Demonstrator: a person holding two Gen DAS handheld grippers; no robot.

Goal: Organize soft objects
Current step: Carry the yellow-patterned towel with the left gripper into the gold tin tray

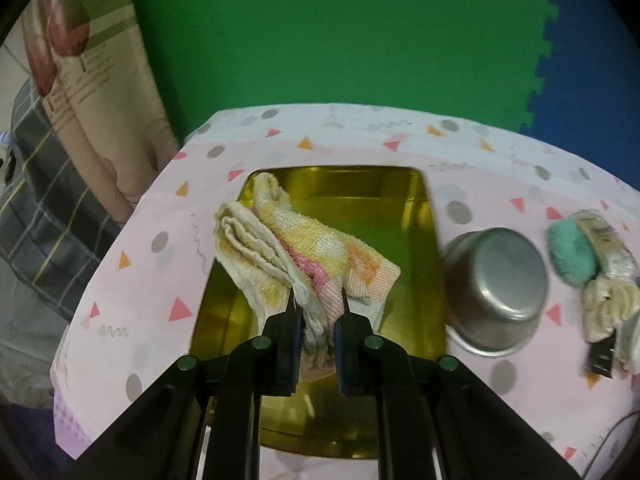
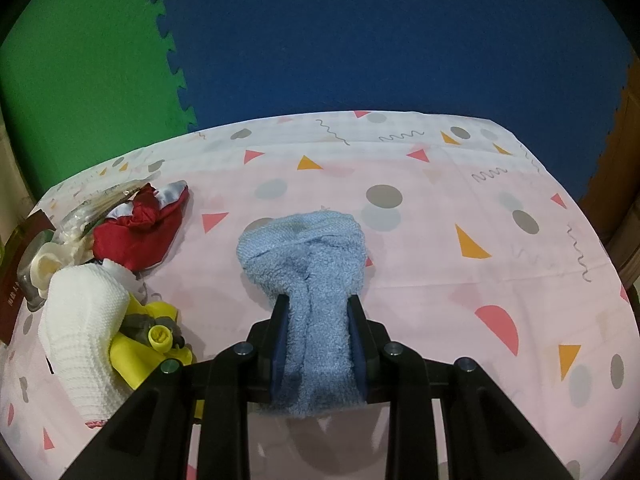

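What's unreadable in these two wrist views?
- Left wrist view: the near end of the yellow tray is hidden behind the gripper's fingers.
- Left wrist view: the pile beside the steel bowl is blurred and cut by the right edge.
- Right wrist view: the dark red box is cut off at the left edge, print illegible.

No legible text anywhere. Only blurred lines of print on the hanging cloth (image 1: 76, 76), dark marks on the wrapped packet (image 1: 608, 240) beside the teal sponge (image 1: 570, 254), and faint pale characters on the dark red box (image 2: 12, 292), all too small to read.
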